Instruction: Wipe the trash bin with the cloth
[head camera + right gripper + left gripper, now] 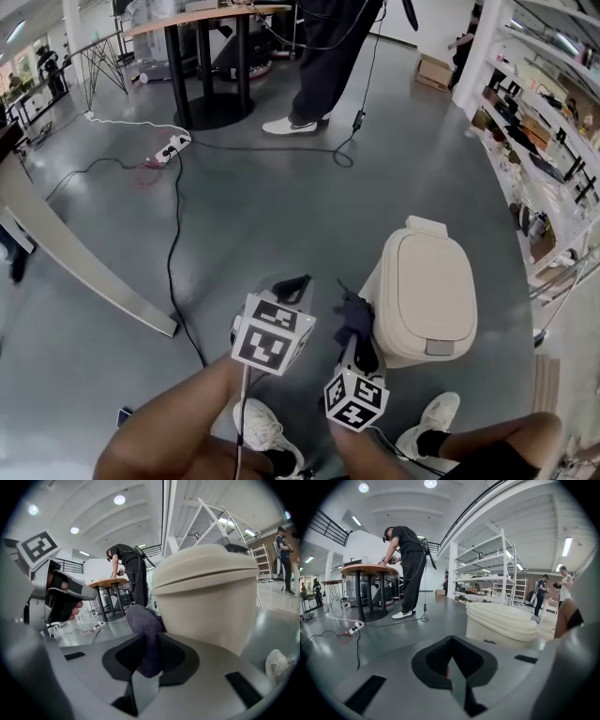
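Cream trash bin (424, 295) stood on floor (281, 216), lid shut. Dark cloth (145, 639) clamped between jaws of right gripper (354, 328), bunched up at bin's left side wall; contact not certain. Left gripper (292, 286) held just beside, jaws together, nothing between. Cloth judged soft, light, limp: best pinched at a fold, wad left free for wiping. Bin judged light, smooth plastic, easily shifted if pressed hard; bracing at rim advised

Left grey hand-held gripper with marker cube (292, 285) is hovering low, jaws pressed together, nothing between them. Right grey hand-held gripper (356, 319) is holding just beside it, jaws clamping a dark purple-grey cloth (143, 634). Bare left forearm (178, 422) is reaching forward.
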The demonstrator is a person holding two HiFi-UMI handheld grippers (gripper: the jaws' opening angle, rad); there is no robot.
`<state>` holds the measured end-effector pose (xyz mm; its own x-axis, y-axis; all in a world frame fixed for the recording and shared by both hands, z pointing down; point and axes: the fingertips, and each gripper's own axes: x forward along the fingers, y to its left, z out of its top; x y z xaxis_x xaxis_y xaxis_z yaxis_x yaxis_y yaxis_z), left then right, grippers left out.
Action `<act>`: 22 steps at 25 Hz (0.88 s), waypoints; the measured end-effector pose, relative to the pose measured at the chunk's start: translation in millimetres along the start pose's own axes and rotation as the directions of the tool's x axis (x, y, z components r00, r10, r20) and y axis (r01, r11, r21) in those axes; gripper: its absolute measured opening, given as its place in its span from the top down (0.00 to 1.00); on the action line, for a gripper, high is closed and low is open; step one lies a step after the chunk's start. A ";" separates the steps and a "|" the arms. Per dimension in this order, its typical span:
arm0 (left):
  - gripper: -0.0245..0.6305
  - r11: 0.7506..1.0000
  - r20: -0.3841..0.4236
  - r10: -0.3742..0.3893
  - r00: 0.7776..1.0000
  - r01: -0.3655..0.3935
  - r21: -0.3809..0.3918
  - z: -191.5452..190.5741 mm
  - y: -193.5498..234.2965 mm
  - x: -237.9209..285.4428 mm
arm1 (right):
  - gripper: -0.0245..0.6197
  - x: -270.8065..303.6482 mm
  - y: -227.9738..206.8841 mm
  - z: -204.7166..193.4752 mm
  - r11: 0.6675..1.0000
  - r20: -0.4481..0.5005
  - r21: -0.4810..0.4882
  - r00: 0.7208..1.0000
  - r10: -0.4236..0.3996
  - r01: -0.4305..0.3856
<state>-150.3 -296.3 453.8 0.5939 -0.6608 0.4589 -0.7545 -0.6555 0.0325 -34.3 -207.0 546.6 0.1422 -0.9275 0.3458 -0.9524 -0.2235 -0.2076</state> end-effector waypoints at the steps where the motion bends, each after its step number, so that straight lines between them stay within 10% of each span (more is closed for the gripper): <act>1: 0.96 1.000 -0.001 -0.001 1.000 0.001 0.012 -0.7 0.5 2.3 | 0.84 0.3 -2.3 -1.1 1.000 0.005 0.012 1.000 -0.003 0.003; 10: 0.96 0.997 -0.003 -0.029 1.000 0.029 0.067 -2.3 -0.8 9.3 | 0.84 -16.3 9.6 25.3 0.990 0.086 0.131 0.995 0.050 -0.061; 22: 0.96 0.996 -0.046 -0.023 0.999 0.026 0.084 -19.2 0.9 5.0 | 0.84 0.5 -18.0 -36.0 0.982 -0.058 0.183 0.998 -0.040 0.050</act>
<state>-153.3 -293.2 473.1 0.5974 -0.6285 0.4980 -0.7123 -0.7012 -0.0305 -26.8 -192.6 583.5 0.1640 -0.8990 0.4060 -0.8785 -0.3204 -0.3544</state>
